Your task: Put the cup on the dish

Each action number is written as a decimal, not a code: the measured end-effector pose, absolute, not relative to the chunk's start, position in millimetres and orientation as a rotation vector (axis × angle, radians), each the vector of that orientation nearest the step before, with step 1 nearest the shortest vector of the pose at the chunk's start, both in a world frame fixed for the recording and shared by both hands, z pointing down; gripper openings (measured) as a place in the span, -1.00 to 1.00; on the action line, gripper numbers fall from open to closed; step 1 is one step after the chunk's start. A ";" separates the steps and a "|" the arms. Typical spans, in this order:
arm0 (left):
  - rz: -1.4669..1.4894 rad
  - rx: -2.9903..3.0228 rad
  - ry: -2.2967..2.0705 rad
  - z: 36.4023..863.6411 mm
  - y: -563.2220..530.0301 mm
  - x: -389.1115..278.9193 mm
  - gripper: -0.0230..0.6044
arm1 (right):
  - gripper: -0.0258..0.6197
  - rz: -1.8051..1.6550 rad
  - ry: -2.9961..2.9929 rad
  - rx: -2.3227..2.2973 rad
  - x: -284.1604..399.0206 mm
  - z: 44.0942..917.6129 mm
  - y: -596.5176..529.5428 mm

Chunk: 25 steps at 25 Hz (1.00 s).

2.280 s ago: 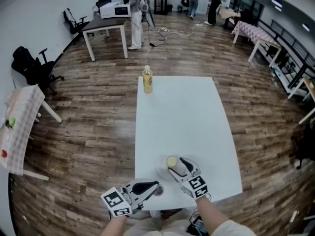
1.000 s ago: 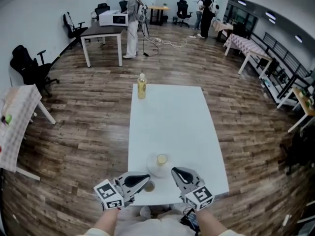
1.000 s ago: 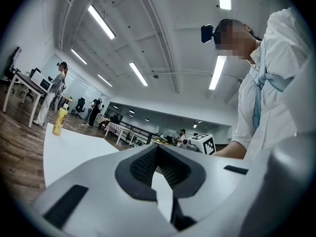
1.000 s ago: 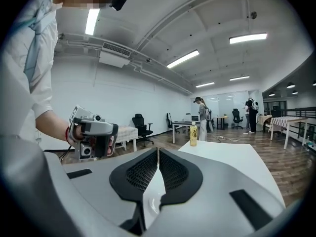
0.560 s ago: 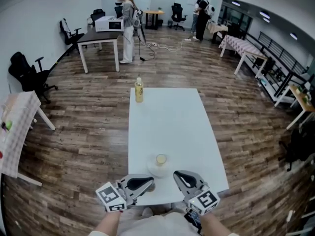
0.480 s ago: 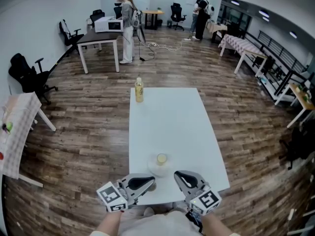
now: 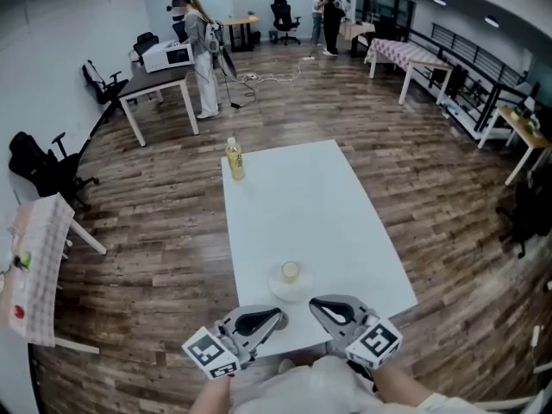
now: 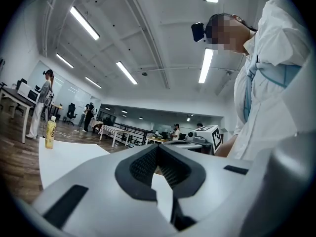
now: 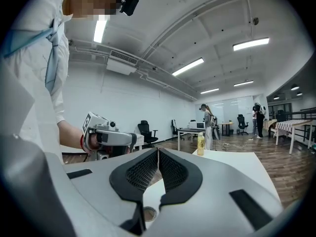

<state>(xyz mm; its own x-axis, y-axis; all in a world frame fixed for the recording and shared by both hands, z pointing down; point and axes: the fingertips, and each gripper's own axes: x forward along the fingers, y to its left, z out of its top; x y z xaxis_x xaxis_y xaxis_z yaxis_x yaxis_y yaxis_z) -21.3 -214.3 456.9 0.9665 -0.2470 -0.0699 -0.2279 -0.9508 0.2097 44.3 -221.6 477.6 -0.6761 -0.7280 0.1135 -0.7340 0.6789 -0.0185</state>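
A small pale cup [image 7: 291, 271] stands on the white dish [image 7: 280, 288] near the front of the white table [image 7: 302, 205]. Neither gripper touches them. In the head view my left gripper [image 7: 278, 316] hovers at the table's front edge, just left of and nearer than the dish, shut and empty. My right gripper [image 7: 316, 304] sits just right of the dish, jaws together with nothing between them. The left gripper view shows its own gripper [image 8: 158, 147] shut. In the right gripper view, its own gripper [image 9: 158, 151] is shut, with the left gripper [image 9: 106, 139] beyond it.
A yellow bottle [image 7: 233, 159] stands at the table's far left corner, also seen as the bottle [image 9: 201, 144] and the bottle [image 8: 50, 132]. A small brown ring [image 9: 148, 213] lies on the table under my right jaws. Desks, chairs and people stand far off on the wooden floor.
The right gripper was at the cup on the dish; it has let go and pulled back toward me. The cup stays on the dish. The head view has shifted.
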 end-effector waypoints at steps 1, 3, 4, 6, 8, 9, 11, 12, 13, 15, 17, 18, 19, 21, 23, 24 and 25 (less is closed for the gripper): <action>-0.135 2.918 -0.350 457.2 -213.3 -19.5 -0.93 | -0.81 0.090 -2.791 1.215 44.4 476.0 -221.1; -0.127 2.922 -0.337 457.5 -212.2 -18.2 -0.93 | -0.81 0.079 -2.792 1.212 43.6 473.6 -220.7; -0.124 2.924 -0.331 457.6 -211.7 -18.5 -0.93 | -0.81 0.077 -2.793 1.214 42.7 472.7 -220.7; -0.115 2.928 -0.318 458.0 -210.3 -18.4 -0.93 | -0.82 0.072 -2.795 1.222 42.0 470.9 -220.4; -0.111 2.933 -0.311 457.4 -208.9 -15.7 -0.93 | -0.82 0.073 -2.795 1.232 44.1 468.2 -219.8; -0.110 2.935 -0.310 456.7 -208.6 -14.0 -0.93 | -0.82 0.073 -2.794 1.234 45.5 467.1 -219.7; -0.110 2.939 -0.311 456.1 -208.4 -11.5 -0.93 | -0.82 0.068 -2.790 1.235 47.3 466.1 -219.9; -0.110 2.939 -0.311 456.6 -208.3 -10.9 -0.93 | -0.83 0.067 -2.788 1.236 47.6 466.4 -220.0; -0.112 2.938 -0.311 457.5 -207.9 -10.6 -0.93 | -0.83 0.066 -2.787 1.238 47.6 467.1 -219.8; -0.116 2.937 -0.307 459.9 -206.4 -10.3 -0.93 | -0.83 0.067 -2.782 1.241 47.1 469.1 -218.7; -0.117 2.937 -0.306 460.8 -206.0 -9.1 -0.93 | -0.83 0.064 -2.775 1.242 47.4 470.0 -218.2; -0.117 2.937 -0.307 460.3 -206.4 -8.2 -0.93 | -0.83 0.062 -2.770 1.243 48.2 469.9 -218.5; -0.117 2.936 -0.309 459.6 -206.9 -7.7 -0.93 | -0.83 0.060 -2.767 1.245 49.0 469.5 -218.9; -0.117 2.936 -0.313 458.9 -208.0 -8.3 -0.93 | -0.83 0.060 -2.765 1.246 49.2 468.8 -219.8; -0.120 2.936 -0.316 458.4 -208.7 -10.0 -0.93 | -0.83 0.061 -2.767 1.242 48.3 468.4 -220.2; -0.122 2.936 -0.319 458.0 -209.0 -10.5 -0.93 | -0.83 0.062 -2.767 1.239 48.2 468.2 -220.5; -0.124 2.936 -0.321 457.5 -209.3 -10.6 -0.93 | -0.83 0.062 -2.767 1.235 48.3 467.9 -220.7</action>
